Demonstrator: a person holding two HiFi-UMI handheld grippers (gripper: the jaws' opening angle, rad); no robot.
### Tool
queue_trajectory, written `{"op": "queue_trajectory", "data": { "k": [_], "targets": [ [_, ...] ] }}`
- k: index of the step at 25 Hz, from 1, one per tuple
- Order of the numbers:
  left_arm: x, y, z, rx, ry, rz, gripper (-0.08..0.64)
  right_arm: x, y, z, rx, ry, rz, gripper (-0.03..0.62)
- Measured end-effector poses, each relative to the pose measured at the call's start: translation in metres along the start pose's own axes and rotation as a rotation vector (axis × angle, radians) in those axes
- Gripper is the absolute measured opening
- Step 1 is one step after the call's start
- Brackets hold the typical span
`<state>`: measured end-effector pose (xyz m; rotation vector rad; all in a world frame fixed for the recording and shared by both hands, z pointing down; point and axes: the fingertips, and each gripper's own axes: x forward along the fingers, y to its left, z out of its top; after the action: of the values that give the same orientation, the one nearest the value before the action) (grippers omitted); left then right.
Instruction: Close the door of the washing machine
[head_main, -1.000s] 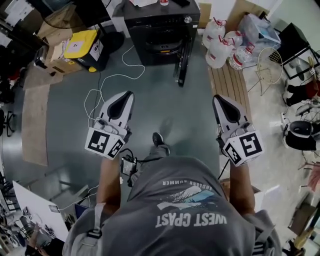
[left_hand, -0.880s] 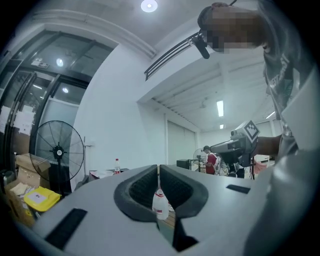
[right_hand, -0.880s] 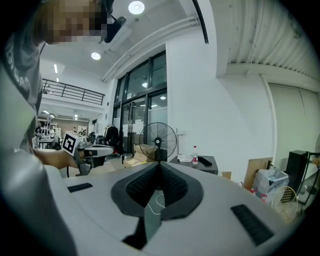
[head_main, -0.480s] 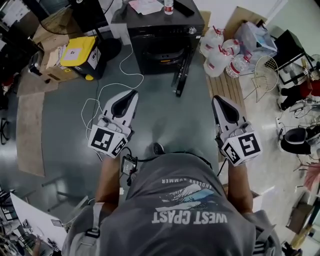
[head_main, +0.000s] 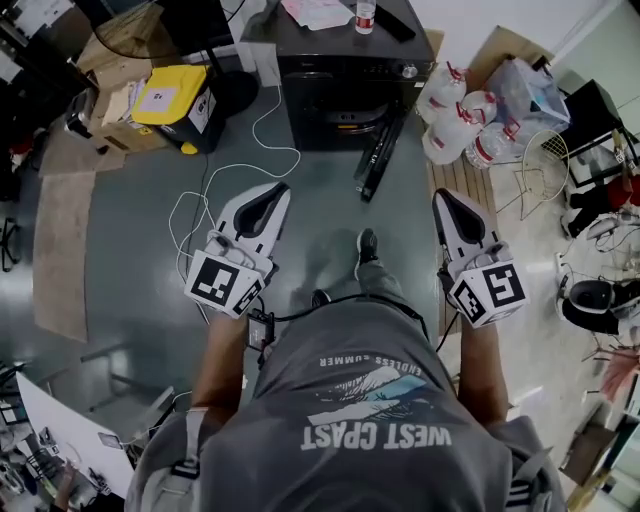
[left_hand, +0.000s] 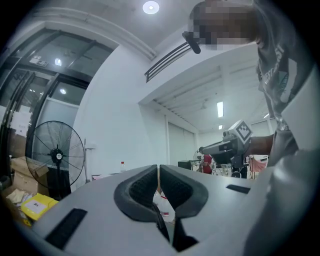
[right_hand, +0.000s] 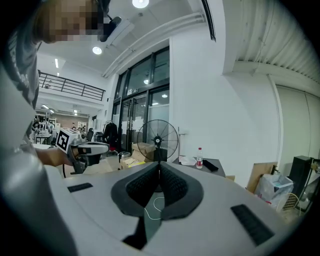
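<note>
Black washing machine (head_main: 335, 100), seemingly grey floor (head_main: 140, 230)

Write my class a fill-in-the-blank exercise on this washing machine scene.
The door of the washing machine stands ___.
On top of the machine stands a small ___.
The fingers of the left gripper and the right gripper are ___.
In the head view, the yellow box lies ___ of the machine.
Missing: open; bottle; shut; left.

There is one black washing machine (head_main: 340, 90) with one door (head_main: 380, 155), and one small bottle (head_main: 365, 15) stands on top of it. Beside it sit four big water jugs (head_main: 447, 140). There is also one yellow box (head_main: 170, 98), one white cable (head_main: 240, 167) on the floor and one big fan (right_hand: 157, 141). The person holds two tongs, the left tongs (head_main: 278, 190) and the right tongs (head_main: 441, 196).
</note>
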<state>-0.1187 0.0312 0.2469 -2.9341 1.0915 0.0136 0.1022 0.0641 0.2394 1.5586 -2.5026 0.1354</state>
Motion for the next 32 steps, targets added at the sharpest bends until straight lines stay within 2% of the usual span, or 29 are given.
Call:
{"op": "queue_trajectory", "data": {
  "k": [8,17,23,32],
  "targets": [
    [0.022,0.031,-0.013,-0.003,0.016,0.043,0.028,0.050,-0.026,-0.006,-0.008,0.006,0.032,0.029],
    [0.079,0.066,-0.035,-0.030,0.072,0.063,0.028,0.117,-0.081,-0.020,-0.040,0.071,0.081,0.029],
    [0.115,0.087,-0.062,-0.051,0.128,0.064,0.028,0.163,-0.118,-0.054,-0.051,0.154,0.114,0.029],
    [0.160,0.116,-0.106,-0.092,0.200,0.067,0.028,0.237,-0.161,-0.129,-0.144,0.292,0.209,0.031]
  ]
}}
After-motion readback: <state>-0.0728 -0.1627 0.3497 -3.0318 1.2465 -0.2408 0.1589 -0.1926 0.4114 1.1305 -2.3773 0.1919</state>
